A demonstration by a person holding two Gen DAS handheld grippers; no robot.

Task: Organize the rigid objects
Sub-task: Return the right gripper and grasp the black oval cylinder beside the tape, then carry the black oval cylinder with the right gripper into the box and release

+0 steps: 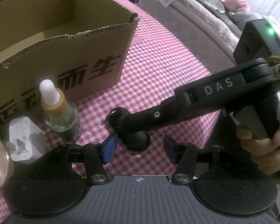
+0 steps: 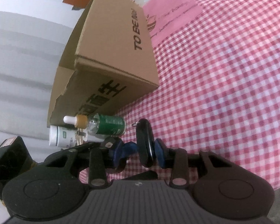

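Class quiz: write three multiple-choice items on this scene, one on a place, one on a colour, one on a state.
1. Relative to the brown cardboard box, the clear glass dropper bottle is: A inside; B beside it on the pink checked cloth; C on top.
2. Its rubber bulb is: A red; B white; C black.
3. The box is: A taped shut; B crushed flat; C open-topped.
Key: B, it stands outside the printed wall; B, the bulb is plainly white; C, its inside shows.

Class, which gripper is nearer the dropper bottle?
Left. The left gripper sits just right of the dropper bottle; the right gripper, astride a black disc, is beyond it.
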